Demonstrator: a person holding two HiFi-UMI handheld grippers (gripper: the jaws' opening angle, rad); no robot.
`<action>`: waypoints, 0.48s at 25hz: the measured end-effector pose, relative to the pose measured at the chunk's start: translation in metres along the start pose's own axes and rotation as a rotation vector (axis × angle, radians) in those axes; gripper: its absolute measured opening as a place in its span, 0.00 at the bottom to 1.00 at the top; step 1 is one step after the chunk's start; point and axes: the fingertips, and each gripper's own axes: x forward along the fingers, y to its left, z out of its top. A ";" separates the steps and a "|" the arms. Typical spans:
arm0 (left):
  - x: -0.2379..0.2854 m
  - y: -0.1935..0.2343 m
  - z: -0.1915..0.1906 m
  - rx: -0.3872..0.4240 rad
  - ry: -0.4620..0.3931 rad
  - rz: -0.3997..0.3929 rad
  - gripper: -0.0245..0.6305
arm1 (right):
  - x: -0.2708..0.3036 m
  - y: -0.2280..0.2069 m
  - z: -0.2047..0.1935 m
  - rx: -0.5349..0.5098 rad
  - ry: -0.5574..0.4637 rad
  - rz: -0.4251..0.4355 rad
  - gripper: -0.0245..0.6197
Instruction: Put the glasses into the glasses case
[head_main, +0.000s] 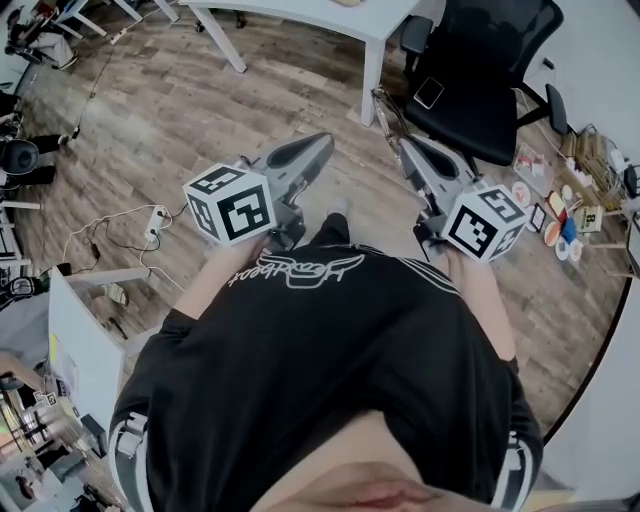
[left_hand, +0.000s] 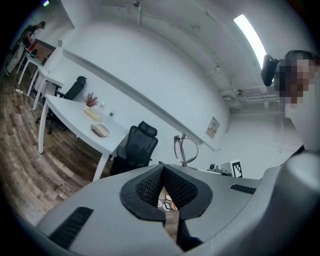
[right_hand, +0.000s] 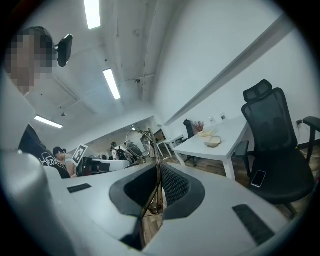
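Note:
My right gripper (head_main: 404, 146) (right_hand: 157, 172) is shut on the thin-framed glasses (head_main: 384, 112) (right_hand: 139, 142). A temple runs down between its jaws and the lenses stick out past the tips. In the left gripper view the same glasses (left_hand: 185, 149) stand upright just beyond my left gripper (head_main: 318, 148) (left_hand: 163, 172), which is shut with nothing in it. Both grippers are held at waist height over the wood floor, tips near each other. A beige oval object that may be the glasses case (left_hand: 100, 130) (right_hand: 214, 141) lies on the white table (head_main: 330, 20).
A black office chair (head_main: 490, 80) with a phone (head_main: 428, 93) on its seat stands ahead to the right. Small items (head_main: 560, 215) lie on the floor at the far right. A power strip with cables (head_main: 155, 220) lies to the left, by a white desk (head_main: 78, 330).

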 end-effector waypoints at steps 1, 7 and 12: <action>0.006 0.014 0.009 -0.005 0.003 0.002 0.05 | 0.014 -0.008 0.005 0.003 0.003 -0.004 0.08; 0.051 0.092 0.070 -0.023 0.027 -0.017 0.05 | 0.092 -0.060 0.041 0.029 0.009 -0.042 0.08; 0.085 0.152 0.115 -0.039 0.037 -0.053 0.05 | 0.156 -0.096 0.069 0.025 0.019 -0.080 0.08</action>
